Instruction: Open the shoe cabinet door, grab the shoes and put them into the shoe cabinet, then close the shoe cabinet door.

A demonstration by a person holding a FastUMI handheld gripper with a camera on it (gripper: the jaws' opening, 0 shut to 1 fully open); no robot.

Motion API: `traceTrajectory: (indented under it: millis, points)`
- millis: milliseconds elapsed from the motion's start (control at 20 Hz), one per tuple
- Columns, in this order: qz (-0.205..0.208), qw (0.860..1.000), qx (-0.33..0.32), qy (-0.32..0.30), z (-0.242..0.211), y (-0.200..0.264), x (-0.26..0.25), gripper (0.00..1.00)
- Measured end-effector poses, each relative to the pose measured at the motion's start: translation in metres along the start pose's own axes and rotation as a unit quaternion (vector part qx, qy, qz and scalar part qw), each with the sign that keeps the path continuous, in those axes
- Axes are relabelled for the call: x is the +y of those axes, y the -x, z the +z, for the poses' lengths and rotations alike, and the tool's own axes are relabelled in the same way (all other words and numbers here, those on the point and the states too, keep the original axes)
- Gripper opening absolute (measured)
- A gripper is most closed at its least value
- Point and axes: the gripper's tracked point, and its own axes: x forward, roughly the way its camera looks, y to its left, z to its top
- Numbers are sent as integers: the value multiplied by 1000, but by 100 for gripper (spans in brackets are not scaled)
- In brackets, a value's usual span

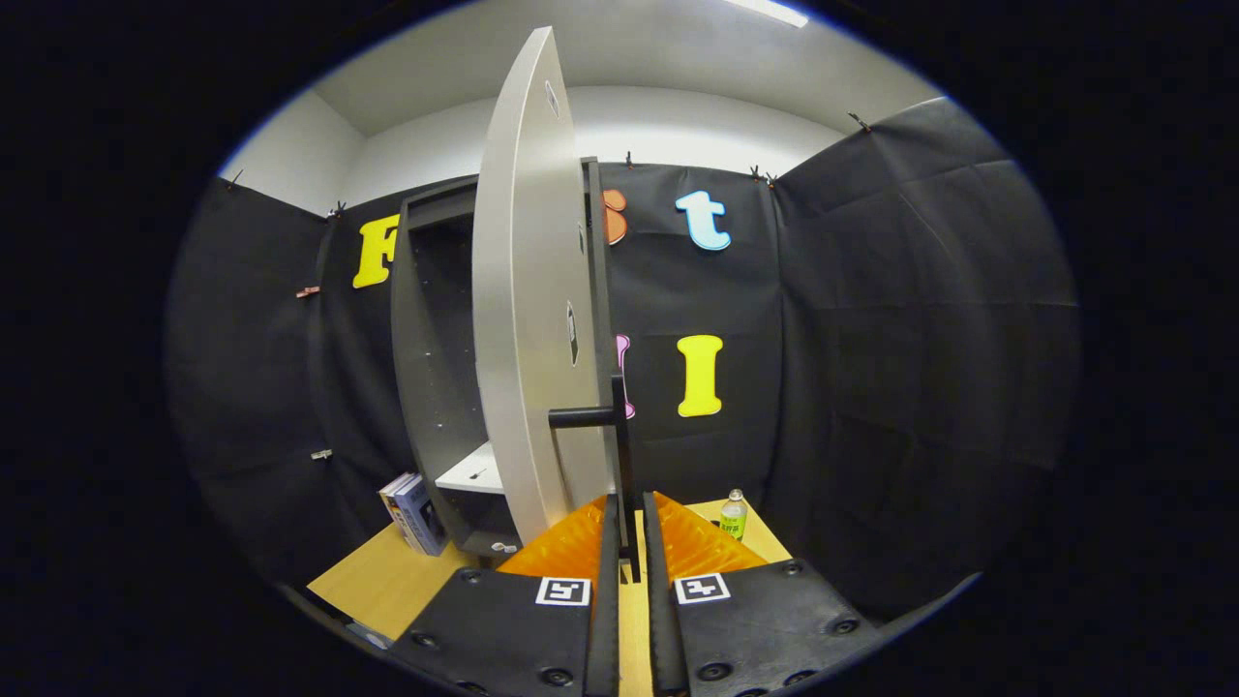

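Gripper (627, 542) fingers stand nearly together with a narrow gap, and the dark vertical bar of the door handle (619, 455) runs down into that gap; the pads look pressed on its lower end, though the contact itself is hard to make out. The handle is fixed by a short horizontal stub to the pale shoe cabinet door (528, 290), which stands swung open, edge-on, rising toward 12 o'clock from the fingers. The dark shoe cabinet (431, 387) lies at about 11 o'clock, its inside open to view, with a white shelf (471, 471) low inside it. The cabinet sits on a wooden desk (387, 581). A couple of books (411, 511) lean just beside the cabinet's foot at 10 o'clock. A small green-labelled bottle (734, 515) stands upright on the desk at 1 o'clock, just beyond the fingers.
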Motion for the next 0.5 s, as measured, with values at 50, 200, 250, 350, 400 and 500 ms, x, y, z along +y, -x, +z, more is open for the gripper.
traceTrajectory:
  millis: [50,200,250,350,400,500]
  points:
    - [9,1000,-1,-8,1,0,5,17]
    - [12,1000,-6,-3,4,-1,5,17]
    - [3,1000,-8,4,4,-2,2,17]
    - [-8,1000,-8,14,4,-2,-2,17]
    - [-11,1000,-5,12,4,-1,-3,17]
    - [-20,1000,-4,8,3,4,-3,17]
